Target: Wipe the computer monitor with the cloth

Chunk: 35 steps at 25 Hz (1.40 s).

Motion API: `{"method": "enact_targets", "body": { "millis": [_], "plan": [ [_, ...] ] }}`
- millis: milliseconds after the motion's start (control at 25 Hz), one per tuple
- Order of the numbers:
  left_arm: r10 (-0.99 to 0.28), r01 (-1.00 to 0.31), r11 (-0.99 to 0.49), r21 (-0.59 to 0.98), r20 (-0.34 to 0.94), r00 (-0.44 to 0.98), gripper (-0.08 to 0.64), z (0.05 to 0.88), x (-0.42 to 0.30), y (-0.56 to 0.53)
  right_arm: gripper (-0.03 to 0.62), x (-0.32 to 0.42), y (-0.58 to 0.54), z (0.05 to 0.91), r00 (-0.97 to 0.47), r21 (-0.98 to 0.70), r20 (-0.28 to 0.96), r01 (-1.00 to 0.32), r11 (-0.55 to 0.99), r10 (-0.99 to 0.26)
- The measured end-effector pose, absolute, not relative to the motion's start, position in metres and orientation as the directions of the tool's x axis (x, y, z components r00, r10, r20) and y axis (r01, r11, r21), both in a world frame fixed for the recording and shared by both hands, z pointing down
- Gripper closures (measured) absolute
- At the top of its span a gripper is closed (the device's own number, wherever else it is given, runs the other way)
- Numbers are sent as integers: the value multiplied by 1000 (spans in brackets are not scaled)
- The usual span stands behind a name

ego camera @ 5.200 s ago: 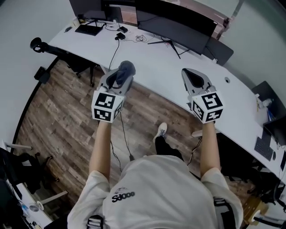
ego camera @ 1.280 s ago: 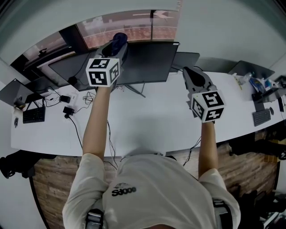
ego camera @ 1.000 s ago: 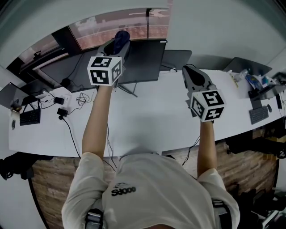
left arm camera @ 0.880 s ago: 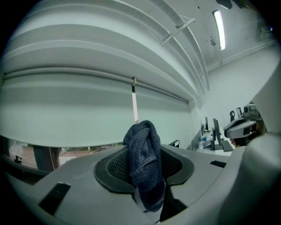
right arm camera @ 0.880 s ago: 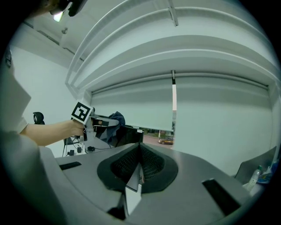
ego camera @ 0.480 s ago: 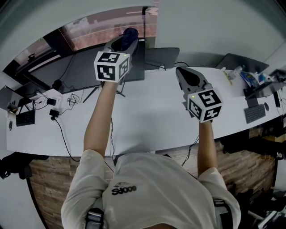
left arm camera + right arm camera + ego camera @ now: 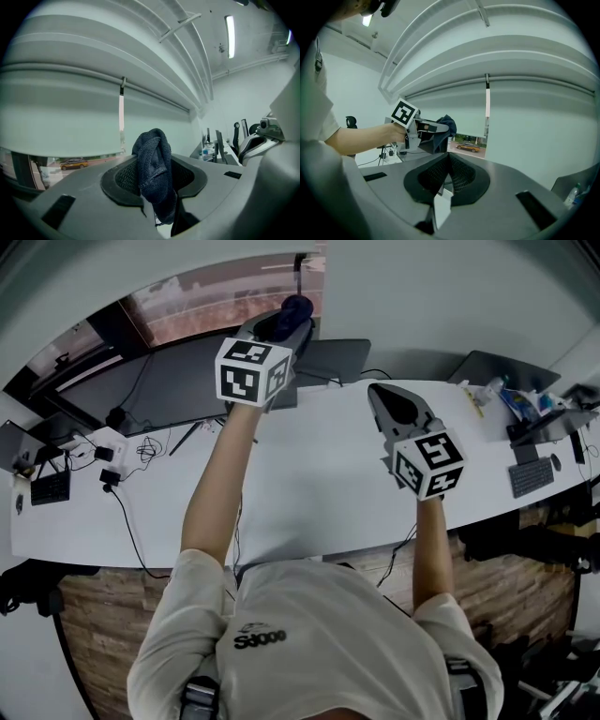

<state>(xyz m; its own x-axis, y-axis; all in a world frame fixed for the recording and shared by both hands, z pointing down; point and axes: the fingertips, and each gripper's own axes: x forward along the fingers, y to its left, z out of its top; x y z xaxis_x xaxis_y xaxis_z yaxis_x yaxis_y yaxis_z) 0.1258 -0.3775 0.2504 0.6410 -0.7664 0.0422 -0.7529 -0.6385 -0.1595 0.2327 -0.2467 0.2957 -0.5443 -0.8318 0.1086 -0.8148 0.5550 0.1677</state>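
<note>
Left hand-held gripper (image 7: 292, 315) grasping dark cloth (image 7: 298, 306), raised near monitor (image 7: 159, 385), far side. Right hand-held gripper (image 7: 382, 393) clenched, empty, above white surface (image 7: 309, 484).

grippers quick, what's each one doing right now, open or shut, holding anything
Left gripper: shut on the dark blue cloth.
Right gripper: shut, holding nothing.
</note>
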Motion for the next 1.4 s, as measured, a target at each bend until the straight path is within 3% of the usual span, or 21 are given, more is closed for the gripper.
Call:
{"method": "enact_targets", "body": {
  "millis": [320, 760, 960, 1200, 1400],
  "plan": [
    [-841, -830, -528, -177, -26, 540, 399, 235, 16, -354, 588, 155, -259, 289, -648, 131, 79, -747, 652, -758],
    [-986, -963, -158, -217, -26, 167, 399, 234, -295, -301, 588, -69, -261, 278, -816, 99, 62, -568, 817, -575],
    [-999, -979, -19, -203, -25, 25, 399, 235, -429, -284, 588, -154, -254, 282, -828, 146, 96, -538, 830, -553],
    [-1000, -973, -15, -231, 21, 10, 399, 249, -517, -303, 588, -224, -256, 286, -809, 173, 93, -560, 810, -580],
    [-995, -951, -89, -296, 59, 75, 396, 264, -540, -333, 588, -258, -254, 299, -771, 153, 103, -613, 775, -629]
  ]
}}
